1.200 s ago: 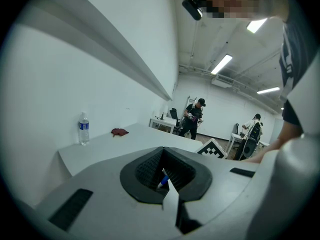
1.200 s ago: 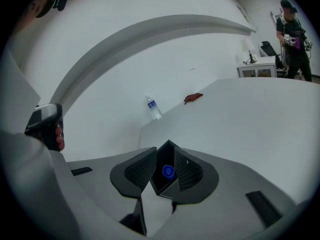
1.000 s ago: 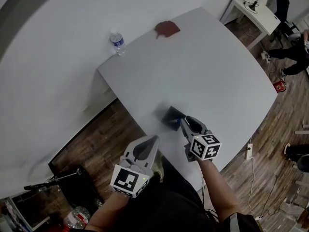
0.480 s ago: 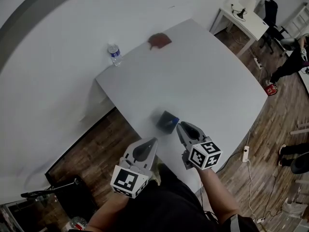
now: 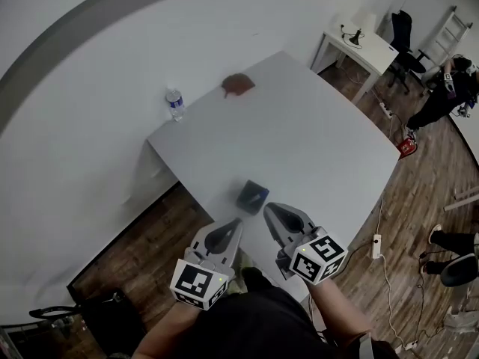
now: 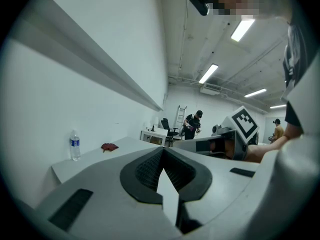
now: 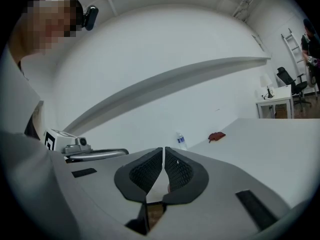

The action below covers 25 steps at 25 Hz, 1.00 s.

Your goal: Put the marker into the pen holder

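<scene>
right claw (image 5: pixel 272 211): jaws together, nothing between them. It has backed off the pen holder (image 5: pixel 251 197), which now sits just ahead of its tips with no contact.
left claw (image 5: pixel 233 226): jaws together, empty. Holder is ahead of it and to its right, apart.
change: a second ago the right claw's tips were over the holder's mouth. Half a second ago they were just short of it. Now a strip of bare table (image 5: pixel 322 140) shows between them.
marker (image 5: pixel 258 194): blue fleck inside the holder's mouth, ahead of the right claw. Probably the marker's end, but too small to confirm.
task read: drop looks done and the right claw is retreating.
beyond claws: water bottle (image 5: pixel 174 103) and red cloth (image 5: pixel 238 84), well ahead at the table's far edge.
</scene>
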{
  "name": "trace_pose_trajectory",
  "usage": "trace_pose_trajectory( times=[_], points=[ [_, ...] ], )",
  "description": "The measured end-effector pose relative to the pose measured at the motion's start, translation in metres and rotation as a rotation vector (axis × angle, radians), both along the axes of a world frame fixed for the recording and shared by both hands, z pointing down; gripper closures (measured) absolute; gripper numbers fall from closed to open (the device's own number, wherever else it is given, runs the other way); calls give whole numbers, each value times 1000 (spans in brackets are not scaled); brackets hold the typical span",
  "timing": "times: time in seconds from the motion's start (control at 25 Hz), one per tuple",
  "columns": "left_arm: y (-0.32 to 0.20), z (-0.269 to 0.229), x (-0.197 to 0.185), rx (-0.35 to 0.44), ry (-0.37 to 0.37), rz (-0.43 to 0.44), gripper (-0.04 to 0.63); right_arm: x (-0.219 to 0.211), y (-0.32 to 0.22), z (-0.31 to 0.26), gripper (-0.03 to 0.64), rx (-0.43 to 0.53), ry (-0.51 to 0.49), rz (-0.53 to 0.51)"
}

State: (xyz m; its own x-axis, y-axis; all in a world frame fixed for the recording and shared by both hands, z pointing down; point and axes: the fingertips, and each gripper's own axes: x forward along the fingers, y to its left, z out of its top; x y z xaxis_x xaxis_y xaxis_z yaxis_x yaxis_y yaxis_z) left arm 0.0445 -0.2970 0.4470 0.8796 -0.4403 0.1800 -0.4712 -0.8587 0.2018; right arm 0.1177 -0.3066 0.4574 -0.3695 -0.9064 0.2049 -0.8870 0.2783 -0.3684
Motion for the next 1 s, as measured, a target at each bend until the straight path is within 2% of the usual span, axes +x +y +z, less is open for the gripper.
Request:
trace_pose_trajectory(
  times=[0.28, 0.56, 1.0],
  points=[
    [10, -28, -6, 43, 38, 15, 589, -15, 19, -38, 591, 72, 3, -22],
    [15, -45, -15, 70, 66, 22, 589, -25, 31, -66, 601, 147, 67, -17],
    [18, -50, -26, 76, 93, 7, 589, -28, 39, -72, 601, 153, 96, 4]
  ],
)
